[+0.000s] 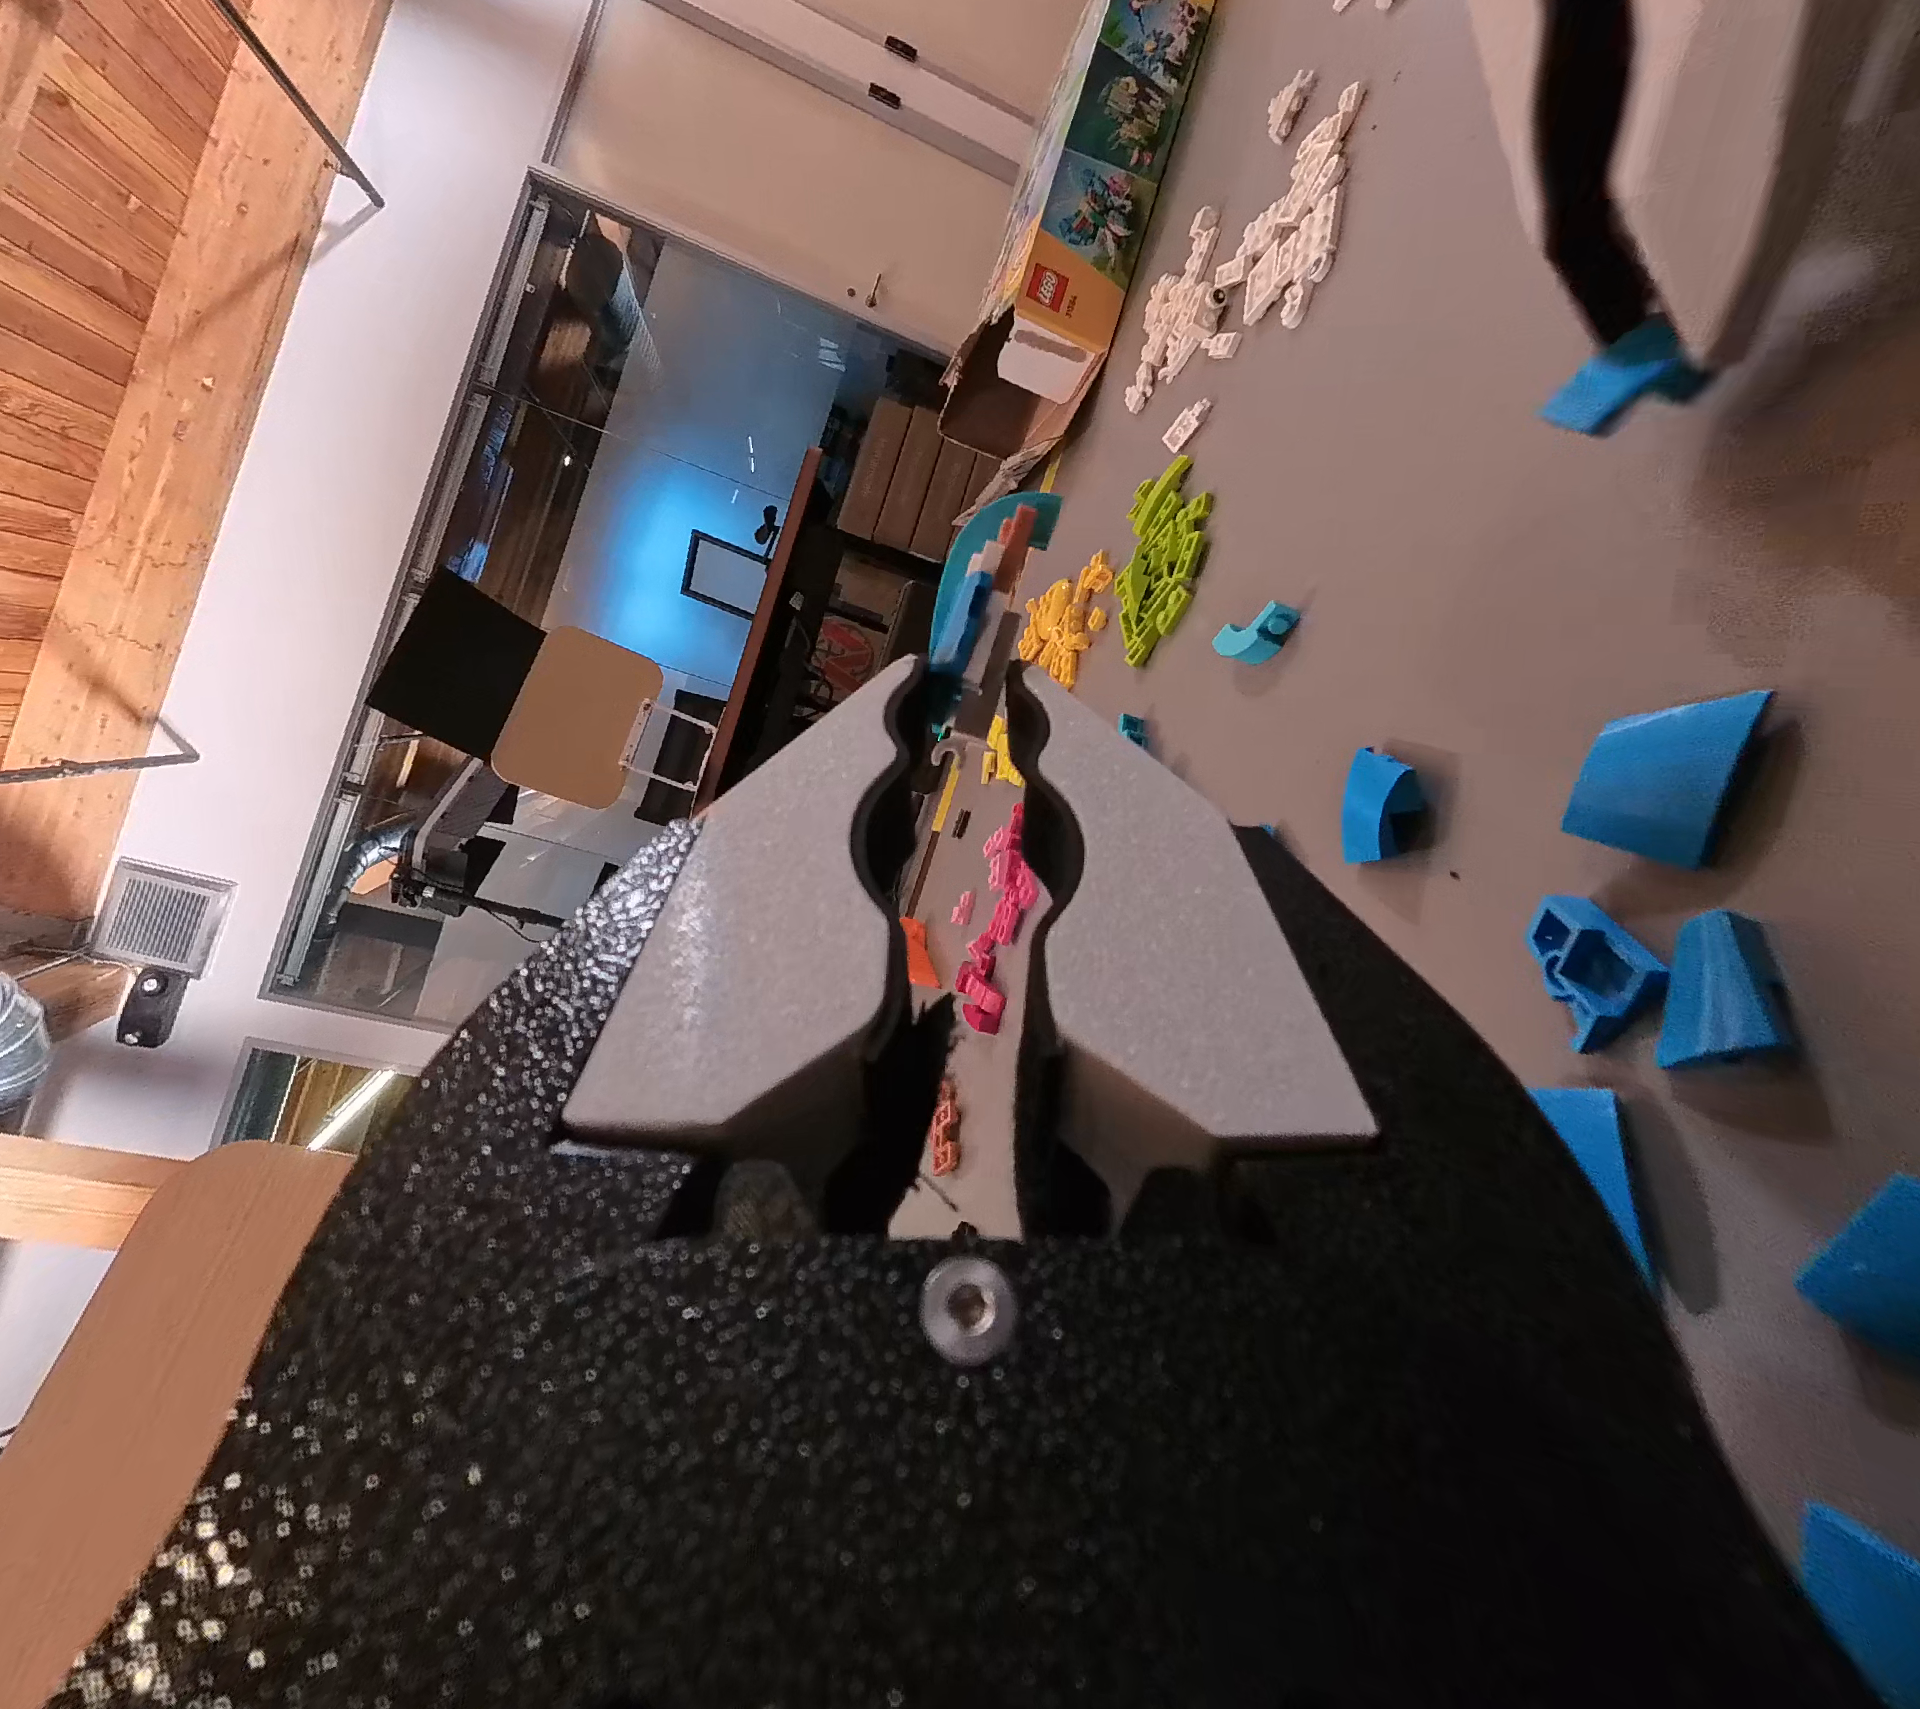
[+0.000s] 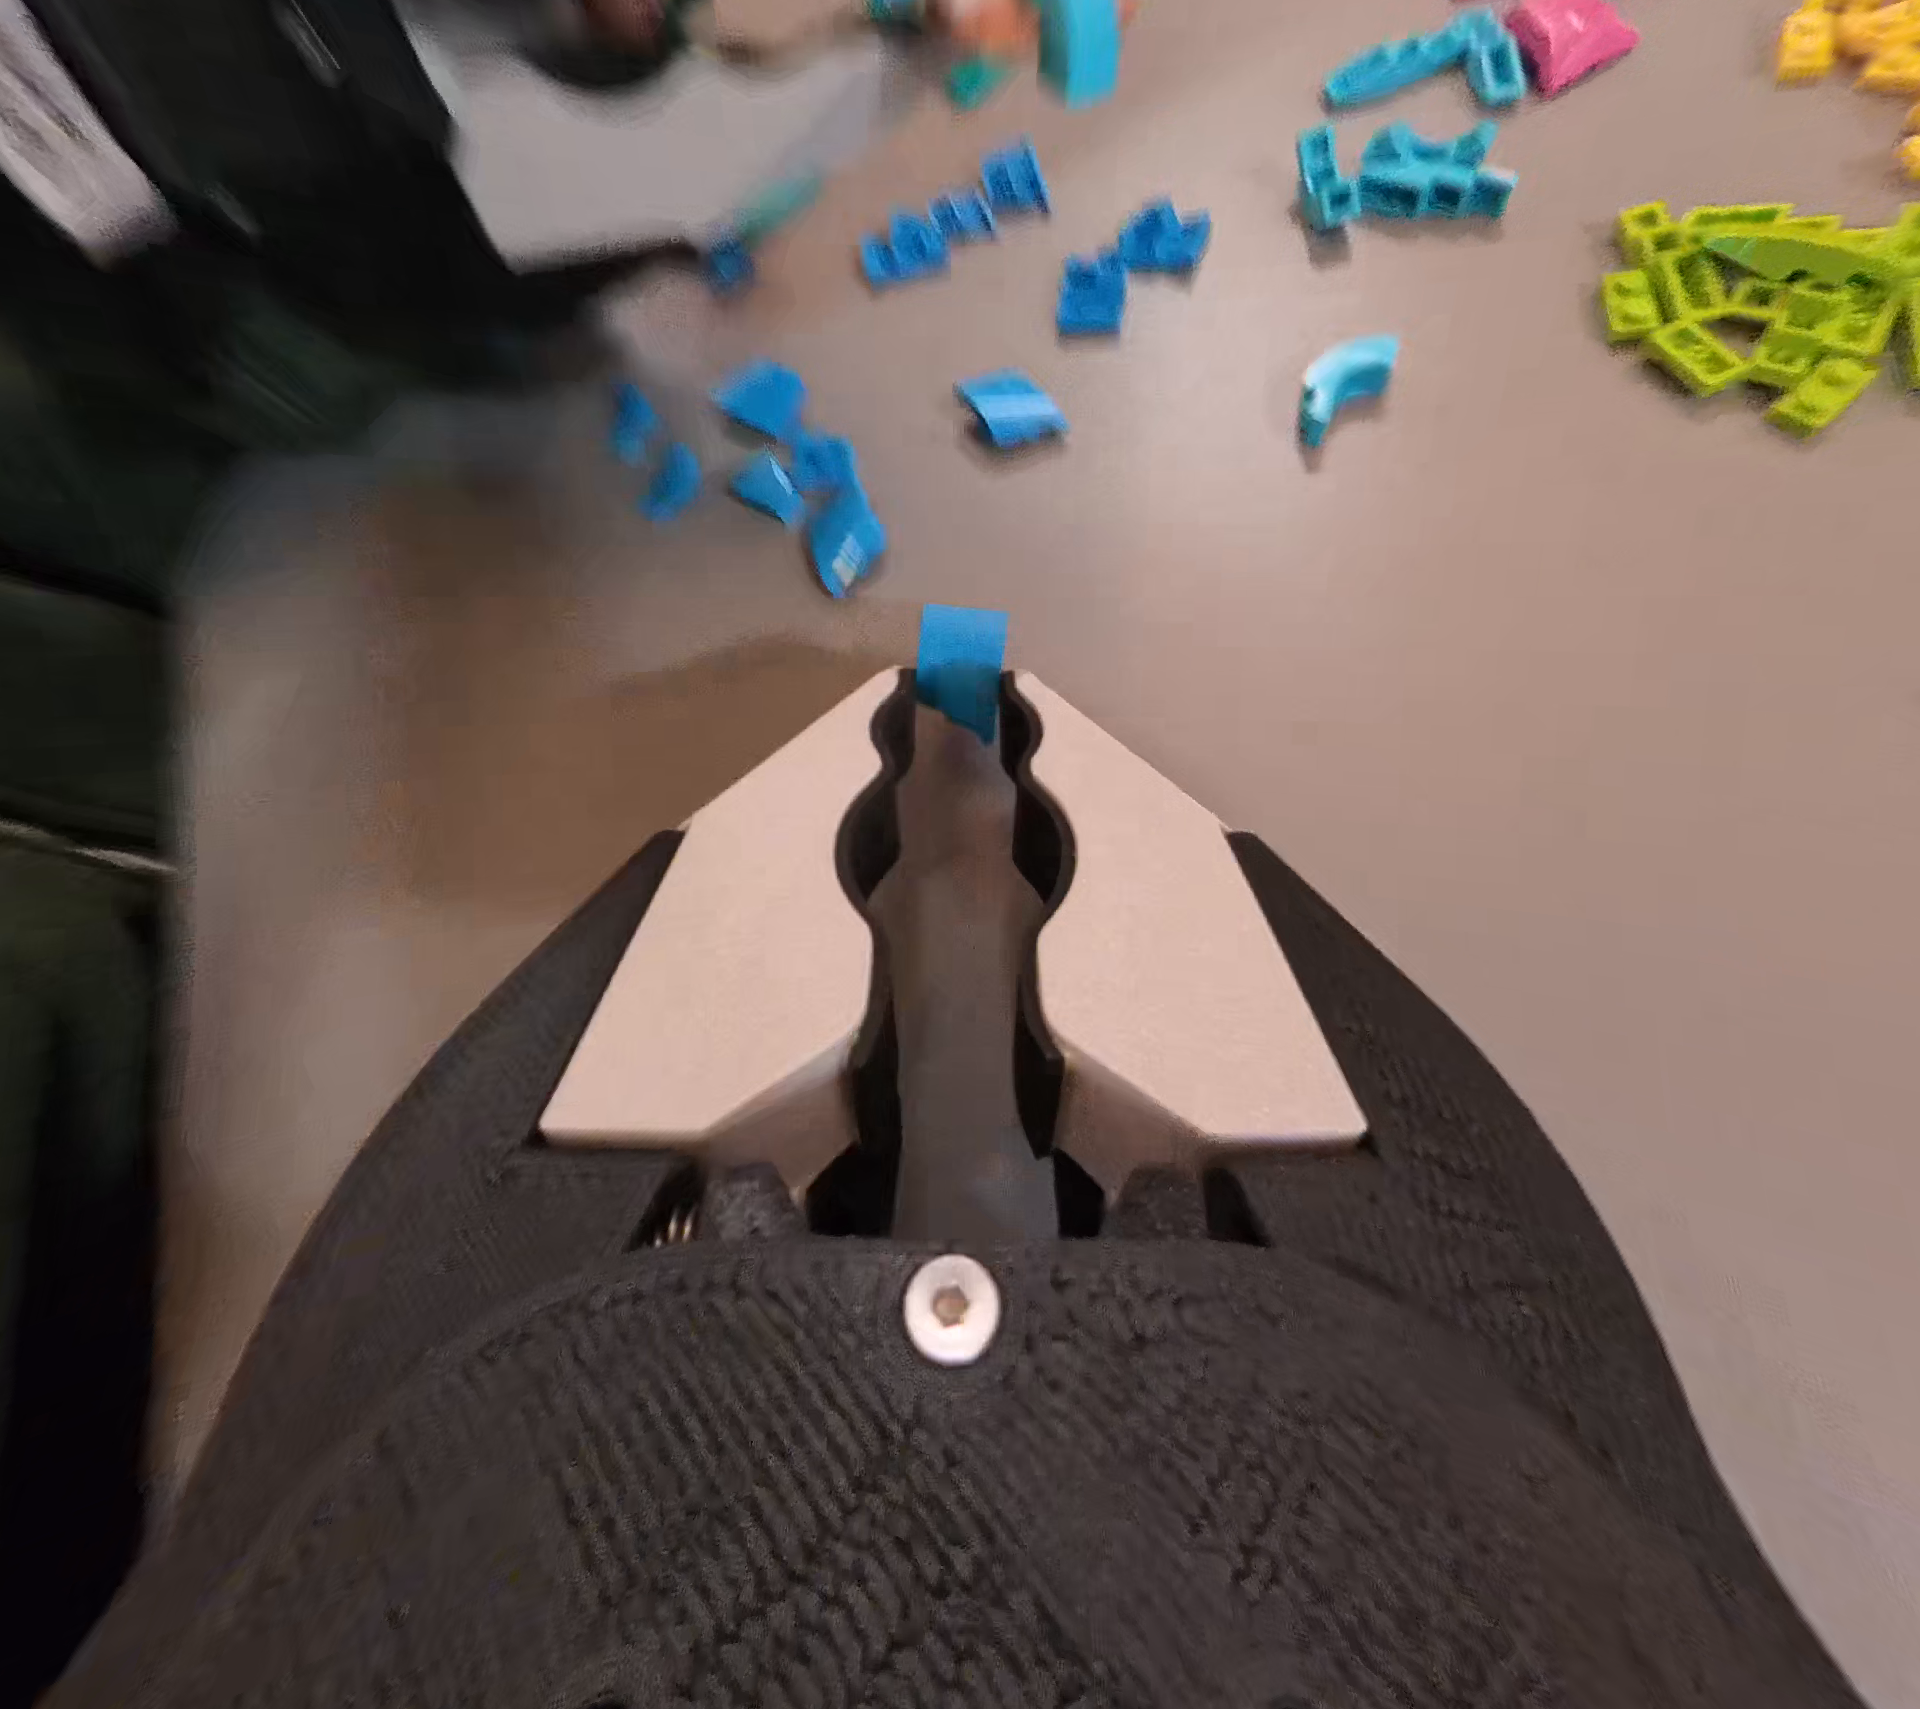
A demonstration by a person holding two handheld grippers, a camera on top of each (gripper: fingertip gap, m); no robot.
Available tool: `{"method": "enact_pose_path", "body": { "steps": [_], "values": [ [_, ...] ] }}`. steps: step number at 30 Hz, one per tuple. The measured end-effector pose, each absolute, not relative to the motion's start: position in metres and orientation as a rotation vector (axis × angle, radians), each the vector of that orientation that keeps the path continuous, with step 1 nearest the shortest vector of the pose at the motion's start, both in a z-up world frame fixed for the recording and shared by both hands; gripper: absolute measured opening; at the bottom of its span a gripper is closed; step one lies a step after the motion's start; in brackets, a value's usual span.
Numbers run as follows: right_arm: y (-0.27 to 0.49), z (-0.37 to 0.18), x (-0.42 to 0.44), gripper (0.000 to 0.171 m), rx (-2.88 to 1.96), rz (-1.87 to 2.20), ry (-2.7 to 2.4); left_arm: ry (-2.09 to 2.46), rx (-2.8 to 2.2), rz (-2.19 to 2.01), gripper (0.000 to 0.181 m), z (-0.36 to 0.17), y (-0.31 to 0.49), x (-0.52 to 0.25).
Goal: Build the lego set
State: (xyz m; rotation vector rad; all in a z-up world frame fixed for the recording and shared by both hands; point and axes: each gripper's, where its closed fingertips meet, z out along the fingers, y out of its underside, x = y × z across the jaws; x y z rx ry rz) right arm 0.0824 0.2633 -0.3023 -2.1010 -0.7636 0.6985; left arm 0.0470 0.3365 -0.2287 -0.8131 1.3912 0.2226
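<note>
1. Left hand-held gripper [image 1: 964, 693] is pinched on the small half-built model [image 1: 987, 589], held above the table [image 1: 1455, 568].
2. Right hand-held gripper [image 2: 961, 683] is clamped on one blue brick [image 2: 961, 662], near the model.
3. Still early I'd say: sorted brick piles [image 2: 1766, 309] around the model are mostly unused.

Both grippers have textured black bodies, a silver hex screw [image 2: 951, 1310], and grey wavy-edged fingers [image 1: 769, 921].

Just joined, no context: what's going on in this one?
A person is building a lego set with two handheld grippers. The left gripper holds the partly built model, blue and teal with an orange tip, off the grey table. The right gripper pinches a small blue piece at its fingers. Loose bricks lie sorted by colour, with the box behind.
</note>
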Motion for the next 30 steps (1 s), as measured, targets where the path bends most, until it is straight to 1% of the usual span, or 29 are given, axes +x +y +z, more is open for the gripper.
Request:
{"method": "enact_pose_path", "body": {
  "steps": [3,5,14,23,30],
  "values": [
    [0.263,-0.263,0.081,0.014,-1.953,1.174,-0.451,1.391,-0.807,0.218,0.011,-0.227,0.336,0.048],
    [0.266,-0.257,0.090,0.014,-1.914,1.250,-0.371,1.394,-0.800,0.218,0.011,-0.227,0.334,0.048],
    [0.262,-0.260,0.084,0.014,-1.918,1.247,-0.420,1.406,-0.793,0.206,0.011,-0.231,0.331,0.050],
    [0.265,-0.262,0.088,0.014,-1.924,1.156,-0.446,1.449,-0.789,0.177,0.012,-0.235,0.325,0.052],
    [0.266,-0.249,0.093,0.014,-1.907,1.124,-0.455,1.567,-0.871,-0.072,0.012,-0.248,0.305,0.060]
  ]
}}
